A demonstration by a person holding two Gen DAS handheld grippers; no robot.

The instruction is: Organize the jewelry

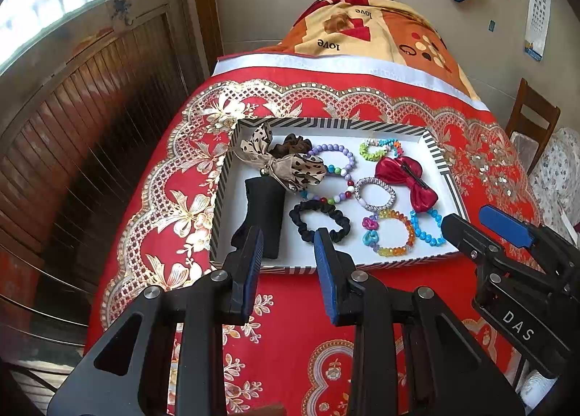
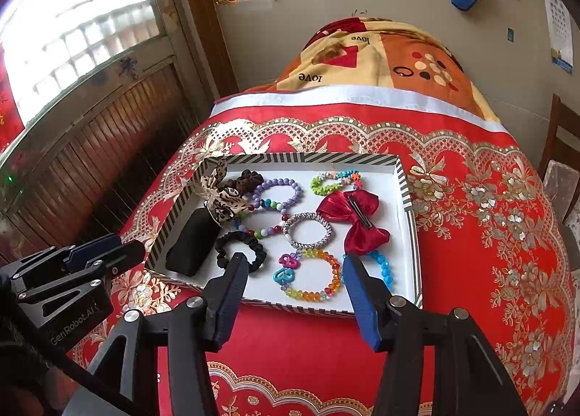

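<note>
A striped-rim white tray (image 1: 440,158) (image 2: 405,180) lies on a red cloth. It holds a leopard bow (image 1: 282,162) (image 2: 224,200), a black pouch (image 1: 262,214) (image 2: 192,245), a black scrunchie (image 1: 319,221) (image 2: 241,249), a purple bead bracelet (image 1: 335,158) (image 2: 277,193), a silver bracelet (image 1: 375,194) (image 2: 308,231), a red bow (image 1: 406,180) (image 2: 357,222), a rainbow bracelet (image 1: 393,238) (image 2: 315,276) and a blue bracelet (image 1: 426,229) (image 2: 384,271). My left gripper (image 1: 288,238) (image 2: 123,251) is open and empty over the tray's near edge. My right gripper (image 2: 293,263) (image 1: 471,216) is open and empty, also at the near edge.
The red floral cloth (image 1: 308,361) covers the table. An orange blanket (image 1: 380,28) lies heaped behind it. A wooden panelled wall and window (image 1: 72,107) are on the left. A wooden chair (image 1: 533,118) stands at the right.
</note>
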